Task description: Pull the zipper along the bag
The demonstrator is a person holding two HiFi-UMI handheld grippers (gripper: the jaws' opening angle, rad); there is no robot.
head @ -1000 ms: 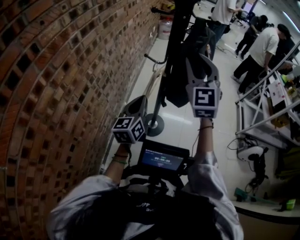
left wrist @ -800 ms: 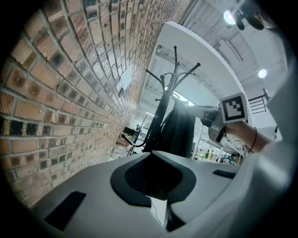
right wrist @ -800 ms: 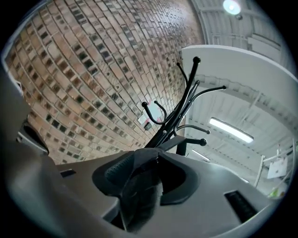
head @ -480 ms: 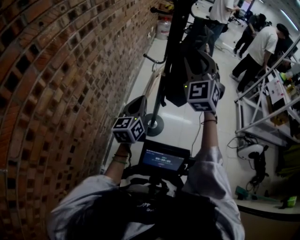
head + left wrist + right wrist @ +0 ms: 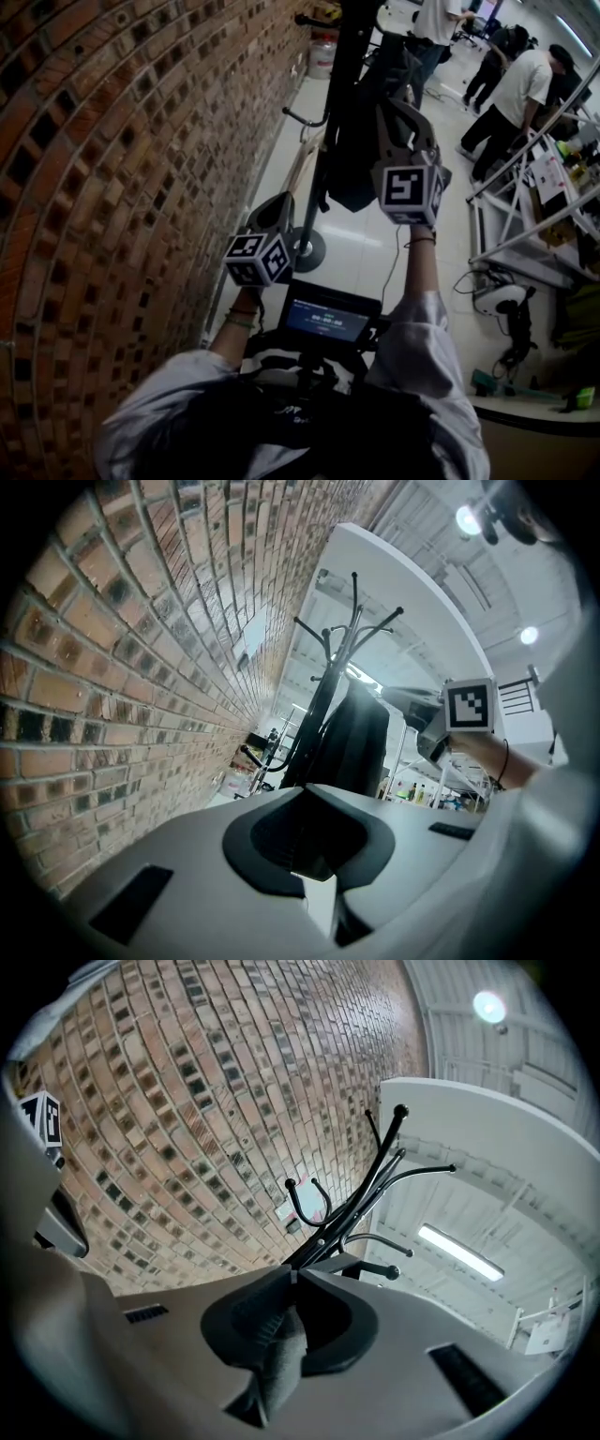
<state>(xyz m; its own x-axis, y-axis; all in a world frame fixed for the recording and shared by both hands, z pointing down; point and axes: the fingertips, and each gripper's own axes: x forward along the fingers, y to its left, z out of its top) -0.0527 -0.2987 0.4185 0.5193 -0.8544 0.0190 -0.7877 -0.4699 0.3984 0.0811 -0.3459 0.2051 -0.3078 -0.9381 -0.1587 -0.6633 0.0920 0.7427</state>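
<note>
Right gripper view question: did the right claw (image 5: 292,1274) actually grab anything? (poster one)

Yep. Its jaws have just been closing and now pinch a dark fabric strip (image 5: 279,1349); can't tell if that's the zipper pull. The black bag (image 5: 361,141) hangs on the coat rack (image 5: 339,75), far ahead, with the right claw up against it. Left claw (image 5: 302,787) is closed on nothing, nearer and apart from the bag. Brick wall (image 5: 122,187) crowds the left; open floor (image 5: 361,248) lies right of the rack. (poster two)
</note>
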